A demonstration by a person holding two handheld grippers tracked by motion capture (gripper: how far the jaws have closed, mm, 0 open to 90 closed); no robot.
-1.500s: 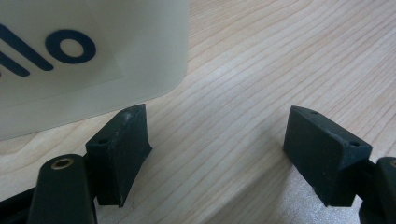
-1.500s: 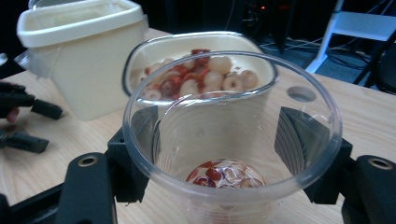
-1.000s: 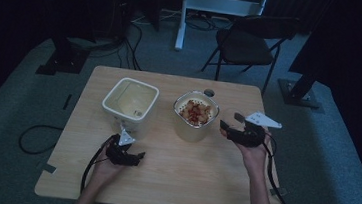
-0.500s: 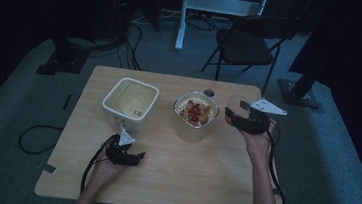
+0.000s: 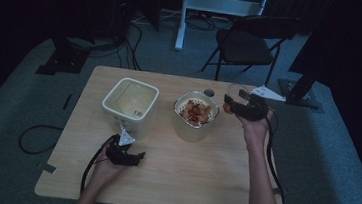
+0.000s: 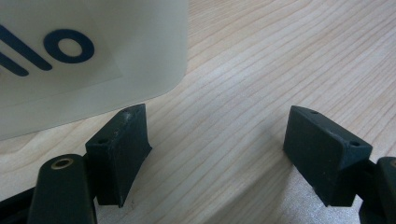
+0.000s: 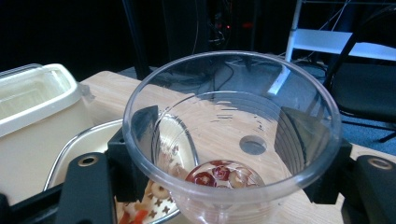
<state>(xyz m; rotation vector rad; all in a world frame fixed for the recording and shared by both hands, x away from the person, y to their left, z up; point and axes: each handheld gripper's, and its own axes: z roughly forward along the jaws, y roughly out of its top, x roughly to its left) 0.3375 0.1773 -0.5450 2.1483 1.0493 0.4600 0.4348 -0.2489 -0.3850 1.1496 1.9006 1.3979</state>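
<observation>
High view looks down over the table [image 5: 201,179]; both tool views sit close, sharing its wood

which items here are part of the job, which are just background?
In the job:
right gripper, shut on the clear plastic cup
metal container of cereal
cream tub
left gripper, open, resting by the tub

Just about:
folding chair
floor cables

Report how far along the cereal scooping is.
Done: the right gripper has a clear plastic cup clamped between its jaws, with a few cereal pieces in its bottom. In hand: the cup hangs beside the cereal container, which is open and nearly full. Left: the other white container looks empty, so any transfer into it remains. The left gripper rests open on the table, holding nothing.
</observation>
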